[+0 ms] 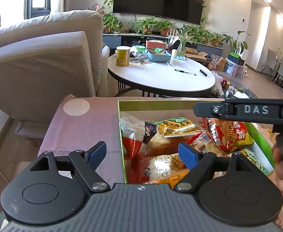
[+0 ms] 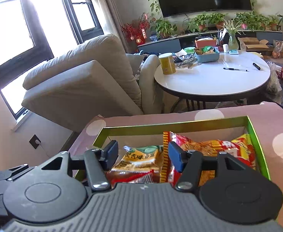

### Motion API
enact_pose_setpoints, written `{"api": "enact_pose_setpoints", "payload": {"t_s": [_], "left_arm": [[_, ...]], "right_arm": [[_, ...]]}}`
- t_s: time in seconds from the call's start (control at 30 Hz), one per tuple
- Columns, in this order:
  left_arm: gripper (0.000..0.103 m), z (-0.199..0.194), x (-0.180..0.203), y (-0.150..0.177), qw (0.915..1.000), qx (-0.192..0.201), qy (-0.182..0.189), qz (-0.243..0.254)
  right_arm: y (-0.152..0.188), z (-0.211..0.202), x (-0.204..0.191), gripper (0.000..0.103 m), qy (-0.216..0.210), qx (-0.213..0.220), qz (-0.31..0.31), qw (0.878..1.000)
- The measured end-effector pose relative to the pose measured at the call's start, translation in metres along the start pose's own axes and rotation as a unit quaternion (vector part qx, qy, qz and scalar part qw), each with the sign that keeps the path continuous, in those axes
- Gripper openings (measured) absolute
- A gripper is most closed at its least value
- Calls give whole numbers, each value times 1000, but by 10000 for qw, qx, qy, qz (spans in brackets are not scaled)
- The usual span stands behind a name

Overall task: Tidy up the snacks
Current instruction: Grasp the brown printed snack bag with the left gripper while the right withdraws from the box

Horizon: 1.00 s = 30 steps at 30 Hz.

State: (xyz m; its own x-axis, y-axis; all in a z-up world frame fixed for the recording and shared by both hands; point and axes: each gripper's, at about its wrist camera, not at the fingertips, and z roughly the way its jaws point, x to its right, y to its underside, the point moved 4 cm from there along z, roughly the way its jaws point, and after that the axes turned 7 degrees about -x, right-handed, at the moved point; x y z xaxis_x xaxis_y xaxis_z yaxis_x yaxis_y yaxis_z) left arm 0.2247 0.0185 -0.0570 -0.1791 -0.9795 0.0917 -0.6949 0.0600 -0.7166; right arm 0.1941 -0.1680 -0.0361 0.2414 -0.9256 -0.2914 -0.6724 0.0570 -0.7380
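Observation:
A green-rimmed box (image 1: 155,104) sits on a pink dotted cloth and holds several snack bags; it also shows in the right wrist view (image 2: 172,124). A yellow-green bag (image 1: 175,126) lies near the middle, a red-yellow noodle bag (image 1: 228,135) to its right, a bread pack (image 1: 164,168) at the front. My left gripper (image 1: 142,151) is open and empty, hovering over the box's left wall. My right gripper (image 2: 141,152) is open above the yellow-green bag (image 2: 139,158), beside the red-yellow bag (image 2: 218,147). The right gripper's body (image 1: 253,110) crosses over the box.
The pink dotted cloth (image 1: 83,123) covers the surface under the box. A beige sofa (image 1: 41,58) stands to the left. A white round table (image 1: 160,75) behind holds a yellow can (image 1: 123,56), a blue tray (image 1: 158,55) and pens. Plants and a TV line the far wall.

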Motion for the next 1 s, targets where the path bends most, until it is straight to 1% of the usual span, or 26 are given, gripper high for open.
{"api": "enact_pose_setpoints", "payload": {"t_s": [0.13,0.33,0.53,0.6,0.77,0.87,1.0], "left_arm": [[80,-11,3,2,10000,53,-18,48],[81,-32,7,9,9998,158,-17,100],[82,-55,8,29,9998,196,29,79],[85,-61,10,42,9998,119,96,124],[85,-70,16,81,9990,-209,242,317],[85,-71,22,102,9973,-439,431,388],[85,-68,36,129,9931,-694,609,728]], "right_arm": [[4,-14,2,84,-36,63,77,9999],[12,-35,6,84,19,175,116,9998],[26,-57,9,84,52,202,116,9997],[32,-64,9,84,72,203,103,9997],[53,-80,10,84,116,155,-12,9998],[66,-85,10,84,169,91,-102,9998],[78,-91,13,85,226,36,-108,9997]]}}
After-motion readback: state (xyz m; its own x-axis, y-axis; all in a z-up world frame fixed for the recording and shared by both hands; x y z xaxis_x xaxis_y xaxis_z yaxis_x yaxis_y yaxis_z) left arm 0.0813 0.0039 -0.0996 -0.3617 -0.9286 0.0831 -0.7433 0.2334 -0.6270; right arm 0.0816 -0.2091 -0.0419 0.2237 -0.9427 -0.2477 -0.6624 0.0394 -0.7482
